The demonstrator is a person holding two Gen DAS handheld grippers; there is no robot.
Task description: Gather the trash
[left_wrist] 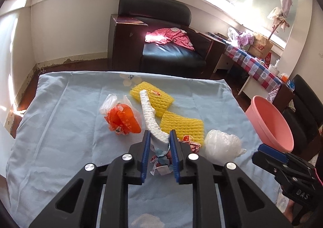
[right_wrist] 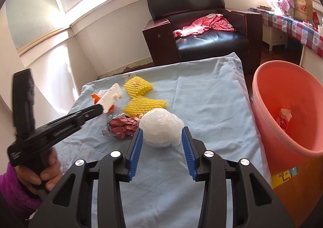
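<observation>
My left gripper (left_wrist: 159, 137) is shut on a long white foam strip (left_wrist: 150, 115) and holds it above the blue cloth (left_wrist: 60, 127); the strip also shows in the right wrist view (right_wrist: 112, 95). Under it lies a crumpled red paper wad (right_wrist: 123, 125). My right gripper (right_wrist: 162, 133) is open, its fingers on either side of a crumpled white plastic bag (right_wrist: 160, 127), apart from it. Two yellow foam nets (left_wrist: 182, 127) and an orange plastic bag (left_wrist: 123, 119) lie on the cloth. The pink bucket (right_wrist: 262, 91) stands at the right with one wrapper (right_wrist: 284, 119) inside.
A black armchair (right_wrist: 201, 26) with a pink garment stands behind the table. A side table with a checked cloth (left_wrist: 254, 66) and bags stands at the far right. A dark chair (left_wrist: 306, 103) is behind the bucket.
</observation>
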